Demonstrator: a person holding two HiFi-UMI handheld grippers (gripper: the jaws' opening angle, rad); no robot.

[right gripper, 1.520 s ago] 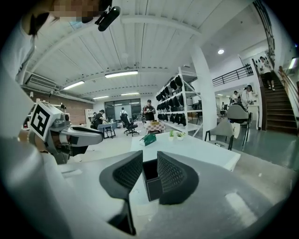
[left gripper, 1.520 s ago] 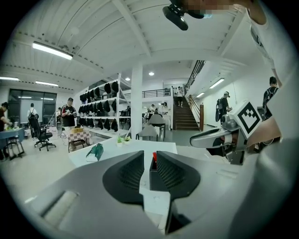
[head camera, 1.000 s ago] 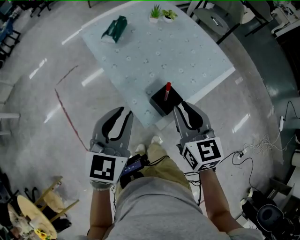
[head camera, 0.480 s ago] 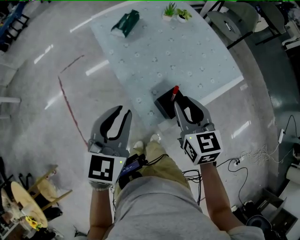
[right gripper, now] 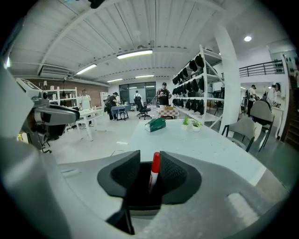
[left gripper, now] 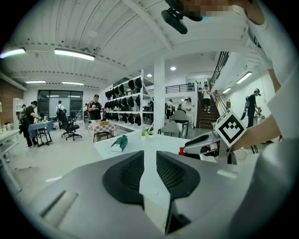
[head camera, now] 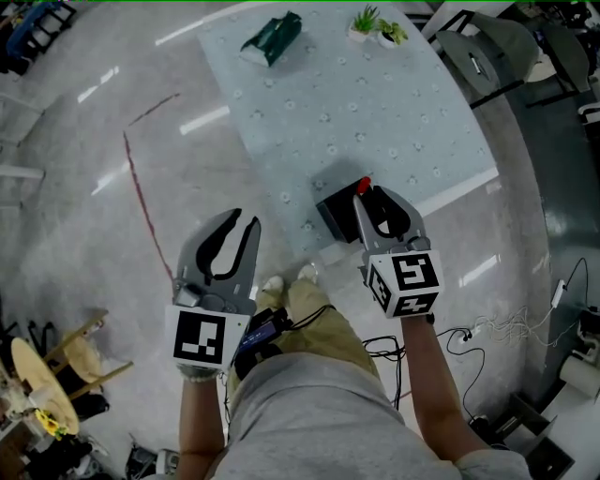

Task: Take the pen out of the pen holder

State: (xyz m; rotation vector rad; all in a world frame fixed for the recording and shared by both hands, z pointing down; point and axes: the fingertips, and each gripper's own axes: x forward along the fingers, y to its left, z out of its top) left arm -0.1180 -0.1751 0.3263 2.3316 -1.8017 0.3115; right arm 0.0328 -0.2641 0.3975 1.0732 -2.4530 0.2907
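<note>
A black square pen holder stands near the front edge of the pale blue table. A pen with a red cap sticks up out of it. My right gripper reaches over the holder, its jaws opening, with the pen upright between the pads and the holder below them. The pads do not press on the pen. My left gripper hangs over the floor left of the table, open and empty. In the left gripper view its jaws stand apart, with the right gripper beyond.
A green pouch and two small potted plants sit at the table's far end. Grey chairs stand beyond the table's right side. Cables lie on the floor at the right. A red line marks the floor at the left.
My right gripper has moved forward and down over the pen holder, so the pen now stands between its jaws, which have widened. The left gripper has barely moved.
</note>
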